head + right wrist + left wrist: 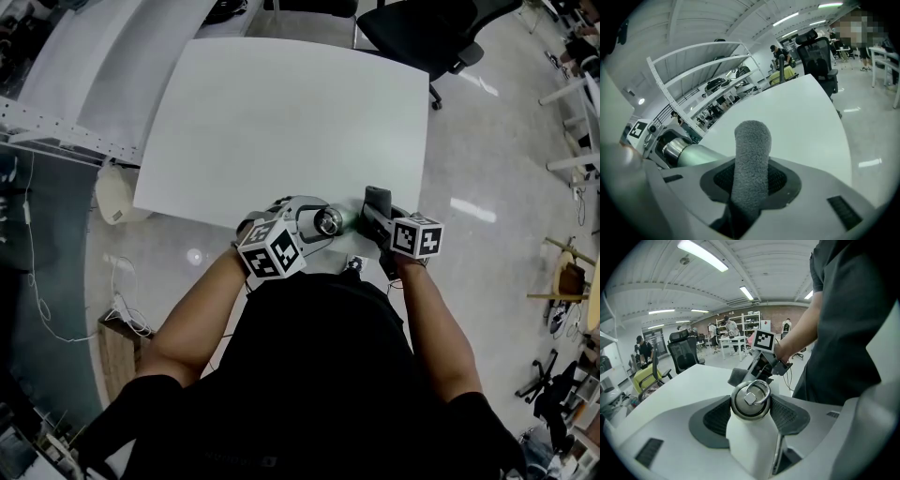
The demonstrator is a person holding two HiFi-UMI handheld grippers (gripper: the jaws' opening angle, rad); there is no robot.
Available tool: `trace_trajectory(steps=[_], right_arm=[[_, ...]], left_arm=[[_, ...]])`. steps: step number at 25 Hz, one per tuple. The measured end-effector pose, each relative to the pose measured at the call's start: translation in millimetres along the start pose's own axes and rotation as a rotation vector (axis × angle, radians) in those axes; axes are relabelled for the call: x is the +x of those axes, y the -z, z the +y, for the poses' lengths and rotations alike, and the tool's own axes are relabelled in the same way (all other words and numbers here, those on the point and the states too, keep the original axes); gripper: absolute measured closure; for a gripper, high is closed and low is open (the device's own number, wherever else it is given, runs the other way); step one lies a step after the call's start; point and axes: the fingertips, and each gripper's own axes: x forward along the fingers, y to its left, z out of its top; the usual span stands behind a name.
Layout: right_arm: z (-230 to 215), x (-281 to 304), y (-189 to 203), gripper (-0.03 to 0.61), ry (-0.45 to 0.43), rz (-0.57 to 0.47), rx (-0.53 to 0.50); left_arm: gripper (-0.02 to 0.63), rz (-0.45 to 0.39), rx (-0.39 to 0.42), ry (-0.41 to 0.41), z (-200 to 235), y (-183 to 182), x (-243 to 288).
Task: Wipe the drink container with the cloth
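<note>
Left gripper [317, 223] [751, 414]: jaws clamped on the pale green metal drink container [343, 221] [750, 401] [698, 154], pads either side just below its steel cap w/ ring handle. Container lies approx. horizontal, cap end toward my left gripper, body running toward my right one. Location: at near edge of the white rectangular table [281, 122], toward its near right corner; cannot tell whether it rests on the top. Right gripper [378, 214] [750, 185]: jaws closed on a rolled grey fuzzy cloth [377, 198] [735, 377] [751, 159], which sticks out past the jaw tips. Cloth sits just beside the container body, at the end away from the cap; contact btwn the two not confirmable.
</note>
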Motion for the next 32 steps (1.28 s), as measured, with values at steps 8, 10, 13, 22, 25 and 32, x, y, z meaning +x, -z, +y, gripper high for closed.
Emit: trace_trajectory(steps=[8, 10, 13, 22, 25, 32], right_arm=[[-8, -16, -19, 0.466, 0.035, -0.055, 0.036], [1, -21, -32, 0.466, 0.010, -0.090, 0.045], [22, -32, -57, 0.467, -0.074, -0.173, 0.114], [112, -36, -96, 0.466, -0.439, -0.281, 0.299], [109, -26, -95, 0.466, -0.418, -0.261, 0.282], [91, -7, -86, 0.468, -0.351, -0.206, 0.288]], left_arm=[[0.350, 0.002, 0.029, -0.004, -3, -2, 1], [0.350, 0.007, 0.040, -0.004, -3, -3, 1], [0.350, 0.014, 0.059, -0.001, -5, -3, 2], [0.350, 0.020, 0.084, -0.002, -8, -7, 6], [0.350, 0.019, 0.079, -0.007, -7, -7, 5], [0.350, 0.021, 0.070, -0.025, -9, -8, 7]])
